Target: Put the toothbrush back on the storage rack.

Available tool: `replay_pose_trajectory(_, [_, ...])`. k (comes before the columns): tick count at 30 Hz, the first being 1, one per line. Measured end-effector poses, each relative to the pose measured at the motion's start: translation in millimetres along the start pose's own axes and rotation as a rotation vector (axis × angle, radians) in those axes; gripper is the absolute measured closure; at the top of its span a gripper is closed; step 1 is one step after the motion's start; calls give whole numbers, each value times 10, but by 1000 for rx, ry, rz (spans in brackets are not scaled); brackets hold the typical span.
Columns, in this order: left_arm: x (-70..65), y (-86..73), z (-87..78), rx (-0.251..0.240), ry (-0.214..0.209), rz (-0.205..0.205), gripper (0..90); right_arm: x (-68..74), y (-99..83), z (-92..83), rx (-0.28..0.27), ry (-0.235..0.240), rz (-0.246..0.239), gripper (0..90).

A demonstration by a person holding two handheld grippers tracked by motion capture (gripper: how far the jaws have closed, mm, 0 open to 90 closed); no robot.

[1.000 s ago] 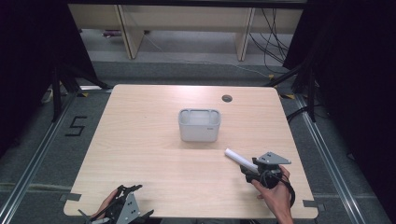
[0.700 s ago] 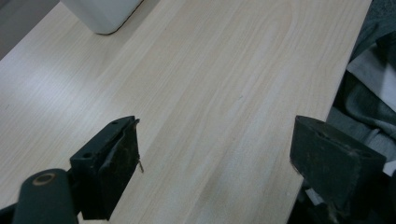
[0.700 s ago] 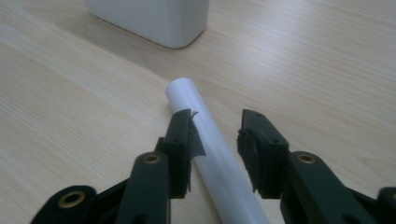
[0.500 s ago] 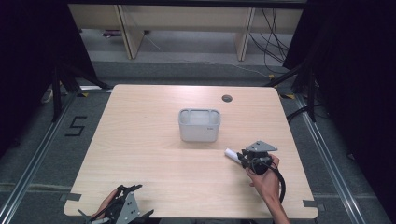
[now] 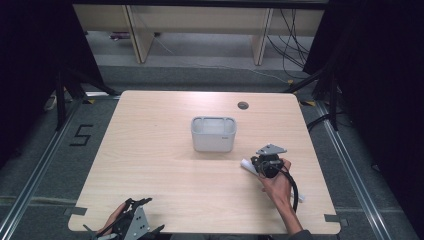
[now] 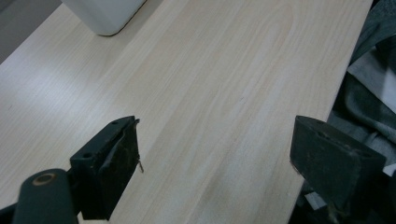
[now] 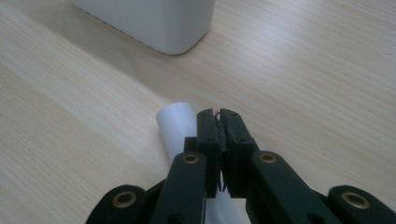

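Right gripper (image 5: 261, 165) has come up-table toward the white bin (image 5: 213, 133) over the last second, carrying the white tube (image 5: 247, 164) along; left gripper (image 5: 134, 223) hasn't budged.

Nearest first: left gripper sits at the table's near edge, well apart from the bin on the person's side and to its left. Its jaws stand wide with nothing between them, just bare tabletop (image 6: 224, 93) in the left gripper view, bin corner (image 6: 105, 14) far off.

Right gripper (image 7: 218, 116) is near the bin's right front corner, jaws pressed nearly together. The tube (image 7: 176, 123) runs just beside and under them; it looks pinched, maybe by a thin wall or end, but the contact itself is hidden. Tube's free end points toward the bin (image 7: 154, 23), close to its front wall and not yet over the rim.

Step, as I judge it: transport of the tube to the bin. Next move calls for lifting above the rim, centring over the open top, then releasing.
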State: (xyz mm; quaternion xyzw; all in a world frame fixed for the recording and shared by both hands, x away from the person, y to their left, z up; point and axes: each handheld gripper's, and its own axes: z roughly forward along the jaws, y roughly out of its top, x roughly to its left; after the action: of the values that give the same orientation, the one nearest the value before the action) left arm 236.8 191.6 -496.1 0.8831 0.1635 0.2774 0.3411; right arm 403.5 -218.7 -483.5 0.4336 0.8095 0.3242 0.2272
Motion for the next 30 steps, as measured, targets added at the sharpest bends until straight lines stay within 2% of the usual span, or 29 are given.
replay_pose_trajectory(1, [-3, -5, 11, -7, 10, 2, 151, -14, 5, 15, 4, -3, -13, 876])
replay_pose_trajectory(2, [-3, -7, 7, -6, 3, 2, 151, -15, 14, 26, 9, -1, -4, 876])
replay_pose_trajectory(3, [-4, -10, 8, -6, 1, 1, 151, -27, 16, 48, 12, -2, -25, 875])
replay_pose_trajectory(4, [-3, -11, 10, -4, 3, 0, 151, -16, 19, 59, 30, 2, -6, 875])
replay_pose_trajectory(8, [-9, -8, 10, -17, 1, -10, 151, -9, 36, 109, 50, -1, 14, 874])
replay_pose_trajectory(11, [-8, -14, 9, -10, 2, -1, 151, -21, 54, 125, 60, -9, 3, 871])
replay_pose_trajectory(13, [1, -14, 6, 1, 3, 6, 151, -22, 47, 143, 70, -11, 14, 870])
replay_pose_trajectory(14, [-9, -16, 8, -14, 1, -8, 151, -22, 43, 153, 76, -8, 17, 870])
replay_pose_trajectory(18, [-9, -11, 6, -16, 0, -10, 151, -19, 49, 156, 91, 0, 21, 869])
replay_pose_trajectory(20, [1, -14, -2, 4, -1, 10, 151, 3, 49, 166, 85, 5, 7, 868])
replay_pose_trajectory(21, [-4, -15, 1, -5, -1, 4, 151, 18, 52, 163, 94, 12, 11, 867])
replay_pose_trajectory(22, [8, -12, -12, 10, -6, 21, 151, 20, 54, 163, 97, 16, 2, 866])
replay_pose_trajectory(23, [-8, -14, 3, -16, 0, -7, 151, 32, 53, 160, 98, 16, 0, 866])
replay_pose_trajectory(24, [-10, -14, 3, -18, -2, -11, 151, 46, 56, 160, 97, 19, 2, 864])
replay_pose_trajectory(26, [3, -14, -4, -5, -3, 6, 151, 70, 56, 161, 103, 26, -11, 864])
replay_pose_trajectory(30, [3, -13, -11, 2, -4, 10, 151, 119, 58, 162, 110, 35, -34, 861])
